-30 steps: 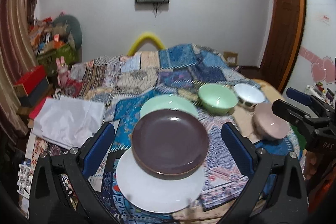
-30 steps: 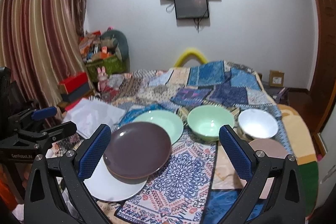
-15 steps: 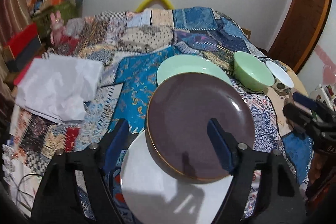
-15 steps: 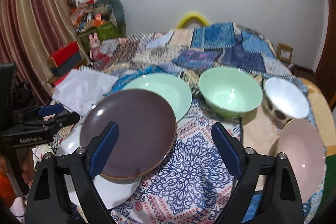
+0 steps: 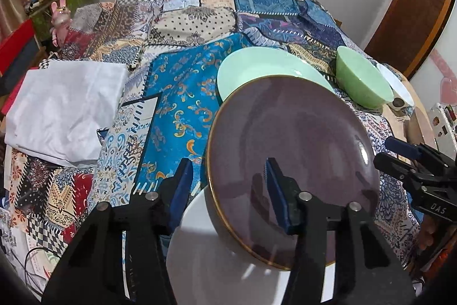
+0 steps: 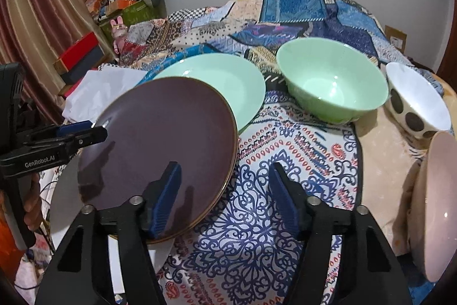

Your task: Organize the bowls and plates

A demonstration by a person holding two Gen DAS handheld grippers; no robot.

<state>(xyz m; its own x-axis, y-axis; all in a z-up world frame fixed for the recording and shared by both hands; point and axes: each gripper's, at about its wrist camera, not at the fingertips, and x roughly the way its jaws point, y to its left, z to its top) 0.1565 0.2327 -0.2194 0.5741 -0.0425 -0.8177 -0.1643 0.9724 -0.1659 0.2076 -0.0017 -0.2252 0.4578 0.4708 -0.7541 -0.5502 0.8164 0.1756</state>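
Observation:
A dark purple plate (image 5: 291,162) (image 6: 160,145) lies on a white plate (image 5: 217,262) (image 6: 65,185), its far edge over a mint green plate (image 5: 265,66) (image 6: 225,82). My left gripper (image 5: 228,190) is open, its jaws straddling the purple plate's left rim. My right gripper (image 6: 225,196) is open, straddling the same plate's right rim. A green bowl (image 6: 331,79), a white spotted bowl (image 6: 420,99) and a pink dish (image 6: 437,205) sit to the right.
Everything rests on a bed with a patchwork quilt (image 5: 177,93). A white cloth (image 5: 62,107) lies at the left. Boxes and clutter (image 6: 85,53) stand by the curtain at the far left.
Both grippers have moved forward and down to the purple plate, and their jaws have narrowed around its opposite rims. The plates have not moved.

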